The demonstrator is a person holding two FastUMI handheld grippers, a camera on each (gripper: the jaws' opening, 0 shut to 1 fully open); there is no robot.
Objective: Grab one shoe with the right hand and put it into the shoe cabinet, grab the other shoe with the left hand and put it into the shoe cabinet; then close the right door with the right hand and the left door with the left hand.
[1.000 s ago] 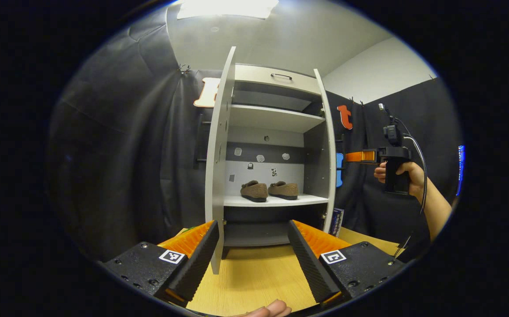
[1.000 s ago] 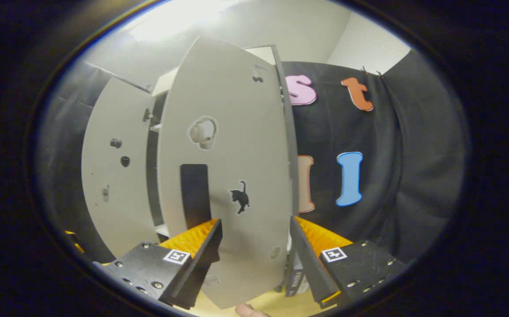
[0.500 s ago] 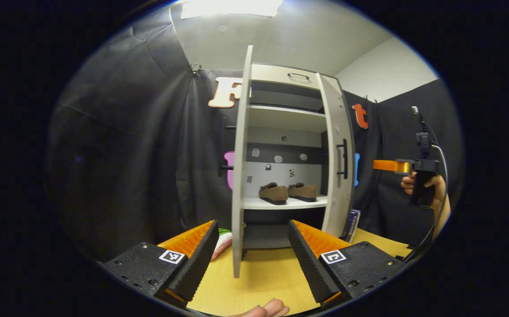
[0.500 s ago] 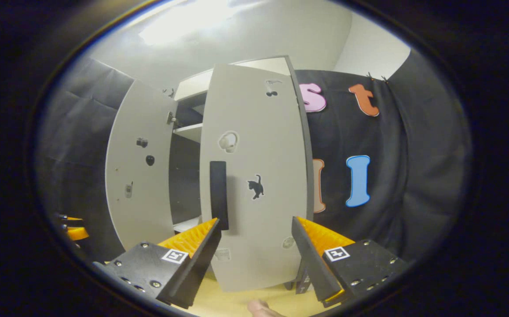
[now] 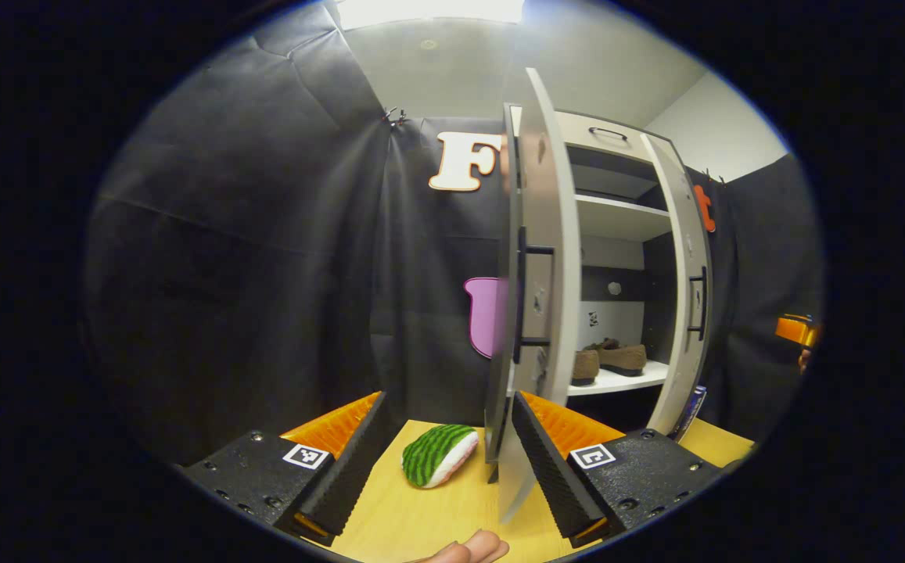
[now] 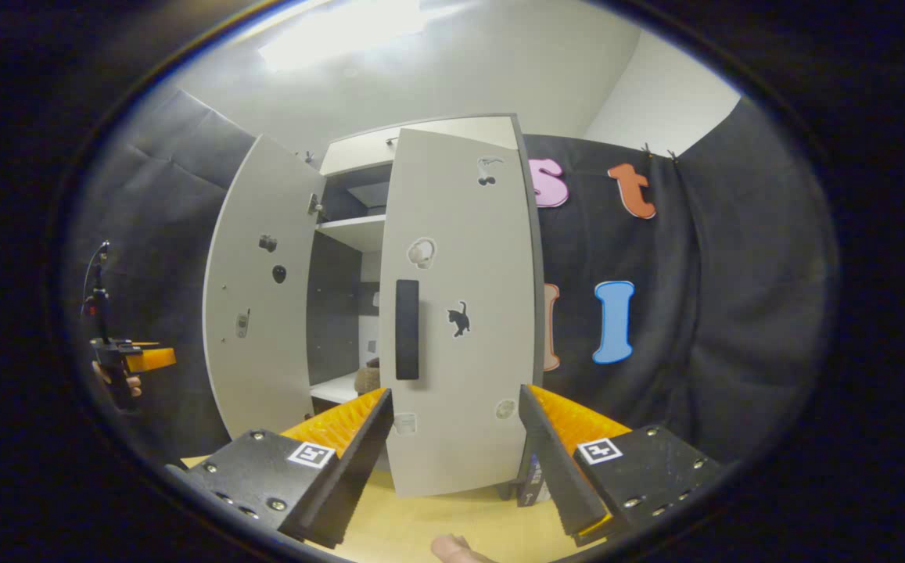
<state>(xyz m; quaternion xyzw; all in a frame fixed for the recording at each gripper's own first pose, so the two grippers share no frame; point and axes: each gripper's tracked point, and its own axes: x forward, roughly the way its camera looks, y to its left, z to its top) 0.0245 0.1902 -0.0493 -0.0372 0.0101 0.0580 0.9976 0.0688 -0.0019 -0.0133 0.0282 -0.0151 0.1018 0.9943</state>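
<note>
The grey right cabinet door (image 6: pixel 460 313) has swung nearly closed since a second ago. Both brown suede shoes (image 5: pixel 612 360) sit shelved. Left tool (image 5: pixel 446 453), released, now faces the grey left door (image 5: pixel 534 274); right tool (image 6: pixel 456 457) also gapes, empty.

The left gripper view looks close along the edge of the shoe cabinet's (image 5: pixel 616 156) left door (image 5: pixel 534 258), from its left. The right gripper view faces the right door (image 6: pixel 460 313) squarely, near. Both share the cabinet interior and wooden table (image 5: pixel 421 516).

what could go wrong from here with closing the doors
1. The left door stands edge-on beside the open left gripper; a push could skid off its thin edge.
2. The right door is partly shut, so the two doors may clash.
3. The green-striped plush lies near the left door's foot and might snag it.
</note>
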